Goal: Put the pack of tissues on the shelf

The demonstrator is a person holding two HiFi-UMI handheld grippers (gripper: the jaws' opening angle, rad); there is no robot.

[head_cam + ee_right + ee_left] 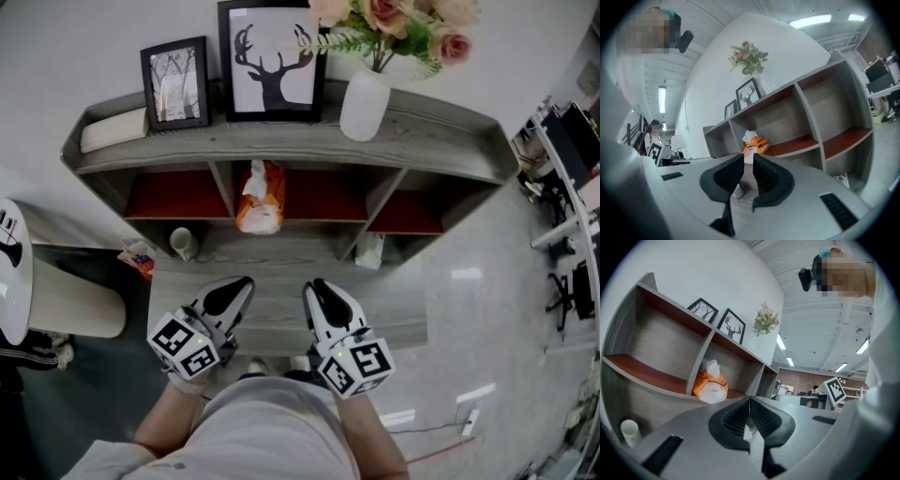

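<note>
Grippers hang close to the person's body at lower centre of the head view: the left gripper point(234, 292) has its jaws pressed together on nothing, while the right gripper point(323, 298) shows a slim gap between its jaws, also empty. Beyond them, on the lower tier of the shelf point(441, 127), a cup point(182, 242) stands at left and a white packet point(371, 251) at right. Higher in the frame, the pack of tissues point(261, 199) sits in the middle red-floored compartment, a tissue poking from its top; the bays either side look bare. On top, a vase point(364, 105) holds flowers point(394, 19). The placing appears done; the next move, seemingly, need only keep clear of the shelf.
</note>
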